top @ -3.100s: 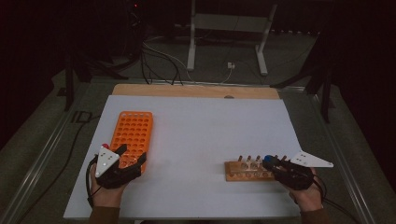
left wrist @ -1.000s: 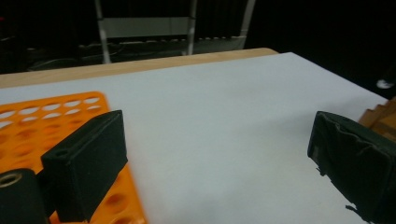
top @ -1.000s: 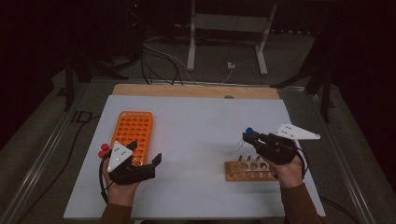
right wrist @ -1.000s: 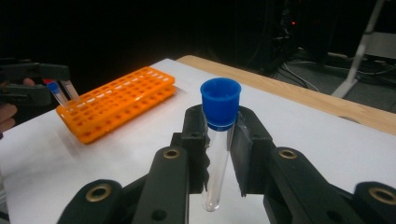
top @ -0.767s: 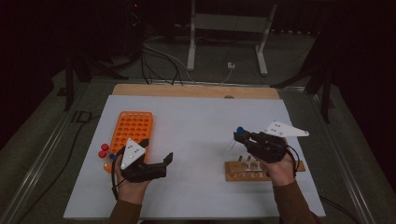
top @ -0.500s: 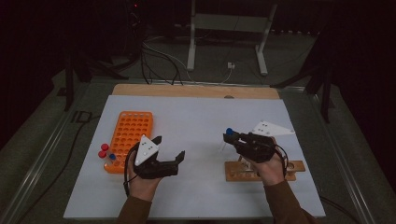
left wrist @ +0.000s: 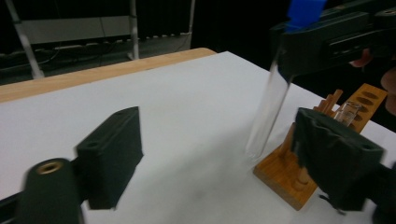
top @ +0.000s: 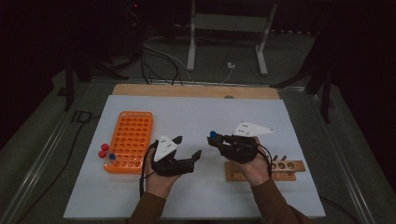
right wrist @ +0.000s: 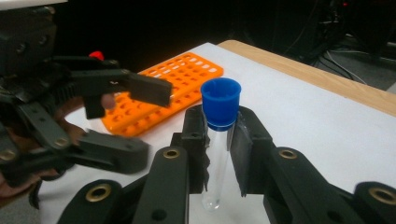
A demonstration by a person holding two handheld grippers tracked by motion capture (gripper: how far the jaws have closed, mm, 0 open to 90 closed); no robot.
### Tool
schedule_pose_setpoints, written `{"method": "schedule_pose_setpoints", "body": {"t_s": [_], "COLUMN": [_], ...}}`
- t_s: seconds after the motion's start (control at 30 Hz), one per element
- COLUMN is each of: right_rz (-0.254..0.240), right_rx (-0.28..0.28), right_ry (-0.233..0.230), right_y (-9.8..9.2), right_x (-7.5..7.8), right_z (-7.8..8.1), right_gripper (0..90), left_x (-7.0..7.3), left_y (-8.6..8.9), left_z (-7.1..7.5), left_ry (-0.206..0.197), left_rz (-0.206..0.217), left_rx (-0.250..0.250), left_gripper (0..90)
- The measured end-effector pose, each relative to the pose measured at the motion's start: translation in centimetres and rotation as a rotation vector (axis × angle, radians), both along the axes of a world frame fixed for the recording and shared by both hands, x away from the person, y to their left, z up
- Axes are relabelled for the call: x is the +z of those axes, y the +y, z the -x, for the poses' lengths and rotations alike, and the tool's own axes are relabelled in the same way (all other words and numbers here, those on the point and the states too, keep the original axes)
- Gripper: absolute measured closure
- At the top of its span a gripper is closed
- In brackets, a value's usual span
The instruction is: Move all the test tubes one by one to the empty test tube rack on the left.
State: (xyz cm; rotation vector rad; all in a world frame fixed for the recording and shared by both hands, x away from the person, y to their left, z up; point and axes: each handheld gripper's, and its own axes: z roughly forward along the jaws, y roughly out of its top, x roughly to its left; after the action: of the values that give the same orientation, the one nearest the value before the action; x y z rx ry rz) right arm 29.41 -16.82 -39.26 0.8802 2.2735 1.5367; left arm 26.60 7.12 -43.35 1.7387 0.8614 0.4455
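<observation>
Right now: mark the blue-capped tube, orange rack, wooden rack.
blue-capped tube (right wrist: 220, 105): right gripper view, on its blue cap.
orange rack (top: 130, 140): high view, middle of its hole grid.
wooden rack (top: 286, 167): high view, right end, top face.

Clear tube (right wrist: 218, 154) with blue cap (right wrist: 221, 101), orange rack (top: 130, 140), brown wooden rack (top: 285, 170), white mat (top: 140, 100)

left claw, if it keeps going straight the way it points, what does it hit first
Probably the blue-capped test tube held upright in the right claw. The left claw points toward it with jaws apart, having just been closing with nothing between them. The wooden rack lies just behind; depth is hard to judge.
</observation>
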Motion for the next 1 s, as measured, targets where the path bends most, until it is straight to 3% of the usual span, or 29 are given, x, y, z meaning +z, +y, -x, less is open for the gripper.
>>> {"method": "schedule_pose_setpoints", "body": {"t_s": [0.17,0.37,0.6,0.77,0.9,1.0], "right_rz": [0.004,0.011,0.014,0.012,-0.014,-0.031], "right_rx": [0.02,0.048,0.058,0.062,0.078,0.058], "right_ry": [0.009,0.019,0.025,0.027,0.022,0.031], "right_y": [1.2,2.1,2.4,2.4,2.1,1.8], "right_x": [-0.2,-0.6,-0.8,-0.9,-0.8,-0.8], "right_z": [0.1,0.3,0.4,0.4,0.4,0.3], "right_gripper": [76.9,76.9,77.0,76.6,60.2,39.8], "left_x": [-0.2,-0.4,-0.5,-0.5,-0.4,-0.4], "left_y": [-0.7,-1.3,-1.5,-1.7,-1.3,-0.7], "left_z": [-0.2,-0.1,0.1,0.3,0.2,0.2], "left_ry": [0.007,0.0,-0.009,-0.026,-0.027,-0.022], "left_rz": [0.006,-0.032,-0.051,-0.065,-0.067,-0.064], "left_rx": [-0.058,-0.078,-0.095,-0.096,-0.074,-0.049], "left_gripper": [46.0,63.0,75.0,77.2,77.4,77.5]}}
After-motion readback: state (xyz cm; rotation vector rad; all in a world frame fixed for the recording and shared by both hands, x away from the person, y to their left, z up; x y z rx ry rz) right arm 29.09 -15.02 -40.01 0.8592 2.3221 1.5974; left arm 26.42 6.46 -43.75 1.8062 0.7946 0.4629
